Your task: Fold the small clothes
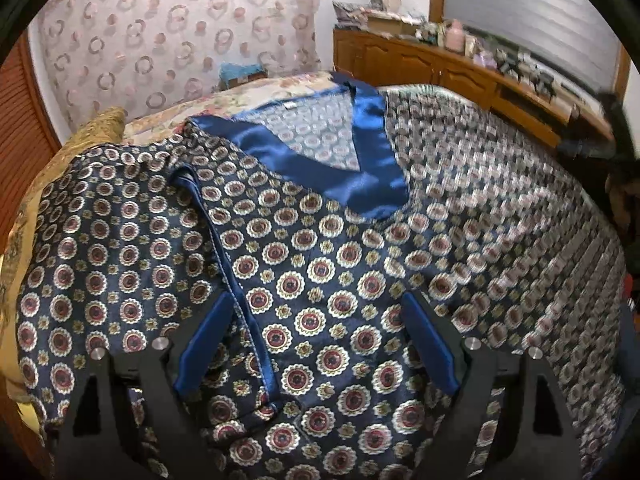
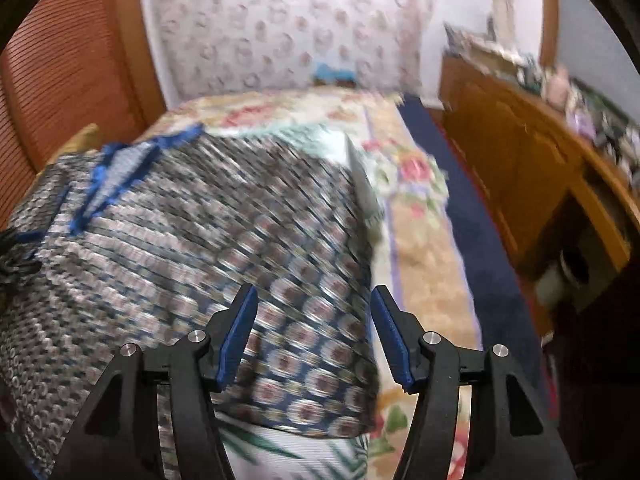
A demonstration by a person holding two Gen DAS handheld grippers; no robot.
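Note:
A navy silky top (image 1: pixel 320 264) printed with round medallions lies spread on the bed, its blue satin V-neck collar (image 1: pixel 360 168) at the far side. A folded flap with a stitched hem (image 1: pixel 244 300) lies over its left part. My left gripper (image 1: pixel 318 340) hovers open just above the top; the hem runs between its blue pads (image 1: pixel 204 344), which press on nothing. In the blurred right wrist view, my right gripper (image 2: pixel 314 332) stands open over the right edge of the top (image 2: pixel 240 240), fabric below the gap, nothing gripped.
The floral bedspread (image 2: pixel 416 208) shows to the right of the top, with a dark blue strip (image 2: pixel 472 240) beyond it. A cluttered wooden cabinet (image 1: pixel 440 68) runs along the right. A yellow pillow (image 1: pixel 100 128) and a slatted wooden door (image 2: pixel 68 64) stand left. A patterned curtain (image 1: pixel 180 32) hangs behind.

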